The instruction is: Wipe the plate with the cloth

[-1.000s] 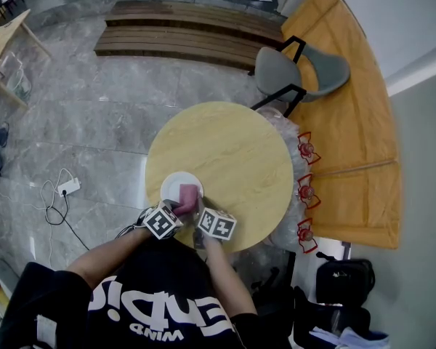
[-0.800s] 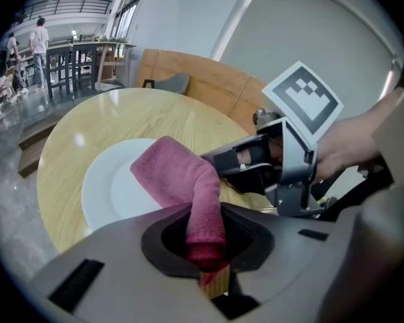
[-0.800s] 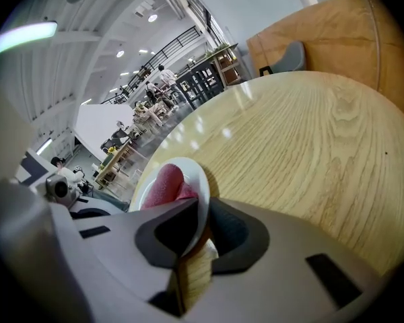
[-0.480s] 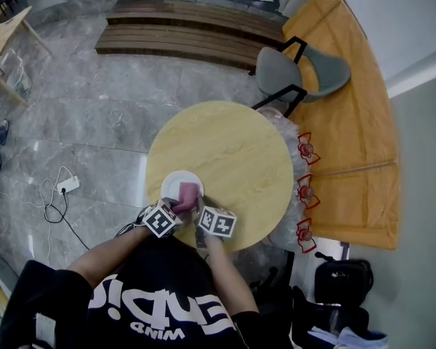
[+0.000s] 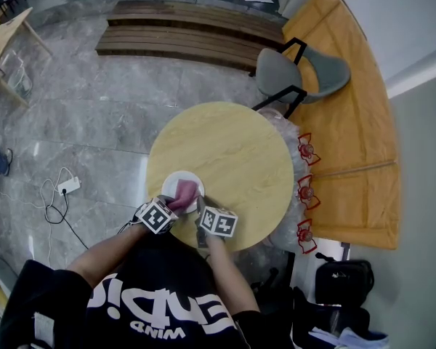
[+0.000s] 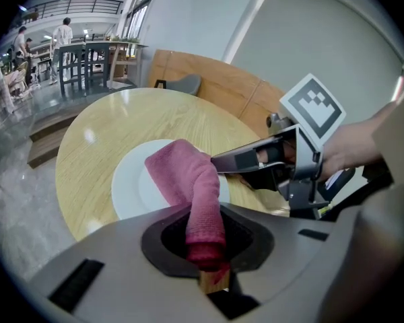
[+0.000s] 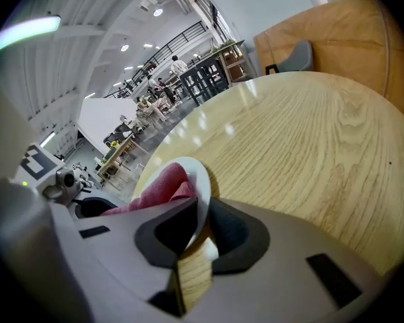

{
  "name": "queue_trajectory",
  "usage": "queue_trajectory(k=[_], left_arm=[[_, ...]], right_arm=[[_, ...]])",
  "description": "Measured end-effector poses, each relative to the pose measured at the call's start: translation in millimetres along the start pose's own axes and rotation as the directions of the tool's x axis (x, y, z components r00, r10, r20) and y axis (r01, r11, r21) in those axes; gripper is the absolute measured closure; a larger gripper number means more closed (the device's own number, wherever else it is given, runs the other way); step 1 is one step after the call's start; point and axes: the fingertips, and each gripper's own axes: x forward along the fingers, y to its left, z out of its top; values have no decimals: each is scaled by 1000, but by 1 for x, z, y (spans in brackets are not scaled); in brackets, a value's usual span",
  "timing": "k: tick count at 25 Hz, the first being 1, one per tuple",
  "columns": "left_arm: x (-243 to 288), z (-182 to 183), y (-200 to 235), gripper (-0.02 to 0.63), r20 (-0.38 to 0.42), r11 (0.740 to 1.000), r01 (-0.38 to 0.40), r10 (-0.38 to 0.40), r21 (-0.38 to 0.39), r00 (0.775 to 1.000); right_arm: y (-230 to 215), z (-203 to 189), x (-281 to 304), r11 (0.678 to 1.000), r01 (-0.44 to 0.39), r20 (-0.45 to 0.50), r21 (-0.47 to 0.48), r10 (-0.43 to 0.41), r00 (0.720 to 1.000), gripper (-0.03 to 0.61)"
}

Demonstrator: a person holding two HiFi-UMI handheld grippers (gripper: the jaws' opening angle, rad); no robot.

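Note:
A white plate (image 5: 176, 181) lies near the front left edge of the round wooden table (image 5: 232, 158). On it rests a pink cloth (image 5: 185, 192). My left gripper (image 5: 171, 208) is shut on the cloth's near end; in the left gripper view the cloth (image 6: 192, 187) runs from the jaws out over the plate (image 6: 131, 187). My right gripper (image 5: 200, 214) is shut on the plate's rim (image 7: 203, 192), with the cloth (image 7: 163, 187) just left of its jaws. The right gripper (image 6: 219, 161) shows in the left gripper view at the plate's right edge.
A grey chair (image 5: 298, 71) stands beyond the table's far side. A wooden bench (image 5: 182, 31) lies farther back on the grey stone floor. A power strip and cable (image 5: 65, 189) lie on the floor to the left. A curved wooden wall panel (image 5: 349, 137) runs along the right.
The left gripper and the cloth have shifted slightly to the left and toward me over the plate. The right gripper has stayed on the rim.

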Motion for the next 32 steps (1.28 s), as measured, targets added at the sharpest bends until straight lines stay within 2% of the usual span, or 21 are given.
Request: queue_trajectory(k=[7, 13, 16, 32], left_arm=[[-2, 0, 8, 563, 12, 1000, -19, 19, -8, 1000], [-12, 0, 8, 563, -11, 1000, -11, 11, -19, 1000], [-7, -1, 16, 561, 4, 999, -30, 30, -13, 1000], [-12, 0, 33, 561, -23, 998, -66, 67, 16, 997]], right_arm=[[0, -1, 0, 1000, -3, 1, -2, 3, 1000, 508], [-1, -1, -1, 1000, 0, 4, -7, 0, 1000, 508], [0, 0, -2, 1000, 1, 6, -8, -1, 1000, 508], [0, -2, -1, 1000, -13, 12, -3, 13, 1000, 508]])
